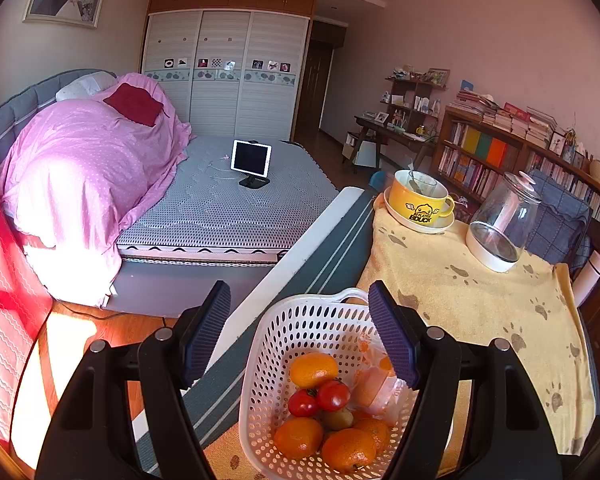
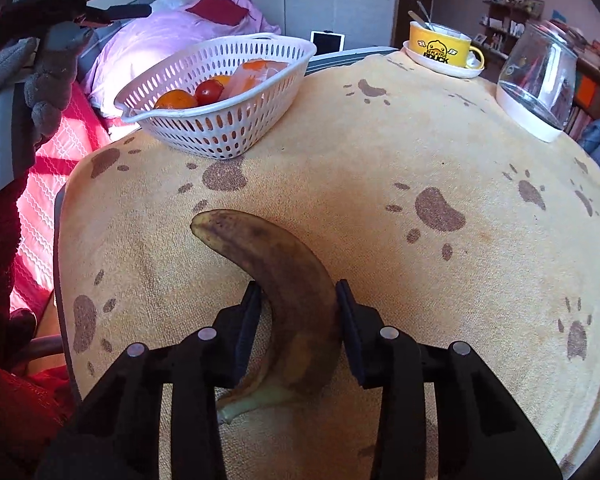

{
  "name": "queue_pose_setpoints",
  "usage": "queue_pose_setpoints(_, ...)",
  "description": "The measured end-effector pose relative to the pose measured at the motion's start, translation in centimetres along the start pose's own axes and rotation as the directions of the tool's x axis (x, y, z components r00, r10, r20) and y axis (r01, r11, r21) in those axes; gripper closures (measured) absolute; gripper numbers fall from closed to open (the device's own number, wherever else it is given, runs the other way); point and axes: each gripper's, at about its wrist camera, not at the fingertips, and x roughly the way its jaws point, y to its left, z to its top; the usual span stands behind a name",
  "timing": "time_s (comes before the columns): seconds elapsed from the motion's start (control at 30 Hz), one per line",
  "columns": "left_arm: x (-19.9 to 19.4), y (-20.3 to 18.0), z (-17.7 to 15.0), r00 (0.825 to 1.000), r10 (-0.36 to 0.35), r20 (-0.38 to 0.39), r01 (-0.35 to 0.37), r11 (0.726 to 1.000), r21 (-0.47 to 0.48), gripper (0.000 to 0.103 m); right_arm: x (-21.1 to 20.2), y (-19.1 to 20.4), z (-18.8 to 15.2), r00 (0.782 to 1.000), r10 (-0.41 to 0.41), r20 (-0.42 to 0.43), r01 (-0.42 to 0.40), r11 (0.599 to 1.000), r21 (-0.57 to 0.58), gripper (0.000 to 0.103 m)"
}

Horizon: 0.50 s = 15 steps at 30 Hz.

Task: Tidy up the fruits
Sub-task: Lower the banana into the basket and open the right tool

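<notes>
- The right claw (image 2: 298, 300) brackets an overripe banana (image 2: 284, 288) lying on the worktop (image 2: 440, 140); whether its pads touch the skin, I cannot tell. Hard squeezing could bruise or split it.
- The left claw (image 1: 300, 336) hangs wide open and empty above the basket (image 1: 296, 320) of oranges (image 1: 312, 368) and tomatoes (image 1: 332, 394); it could block the drop.

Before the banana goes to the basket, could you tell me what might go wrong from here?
1. The banana is brown and overripe; the right tongs closing on it may crush it.
2. The basket sits at the table's edge and could be nudged off.
</notes>
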Motion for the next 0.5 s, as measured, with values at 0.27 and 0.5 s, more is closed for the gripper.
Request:
queue_pose_setpoints(0.27,-0.1,0.1,0.1,1.000,0.002,0.003,-0.002,1.000,-0.003,0.030,-1.8,-0.8,0.6,0.995,0.023,0.093,-0.032,0.995,0.099,0.069)
queue_pose_setpoints(0.5,-0.5,0.9,0.6,1.000,0.009,0.013,-0.009,1.000,-0.023,0.030,-3.7,-0.2,2.3,0.983,0.040,0.180,-0.065,0.989,0.134,0.069)
